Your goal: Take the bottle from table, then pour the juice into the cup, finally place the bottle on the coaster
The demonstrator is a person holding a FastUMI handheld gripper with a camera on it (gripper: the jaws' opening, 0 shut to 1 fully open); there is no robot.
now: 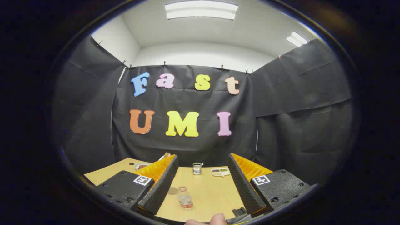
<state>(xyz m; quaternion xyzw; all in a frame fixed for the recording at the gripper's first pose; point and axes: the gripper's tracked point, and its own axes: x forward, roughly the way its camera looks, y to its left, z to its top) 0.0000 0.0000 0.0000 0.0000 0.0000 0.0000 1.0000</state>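
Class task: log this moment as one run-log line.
gripper: open, empty | bottle: upright on table, between fingers, ungrasped | stage: approach

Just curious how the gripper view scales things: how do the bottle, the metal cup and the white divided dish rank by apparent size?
1. Bottle, between the open gripper's fingers, nearest.
2. White divided dish and metal cup: similar, farther off, so not ranked.

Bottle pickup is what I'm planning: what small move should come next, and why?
Probably ease the gripper forward and down toward the bottle. Its fingers stand open, and the bottle stands upright on the table between them, untouched.
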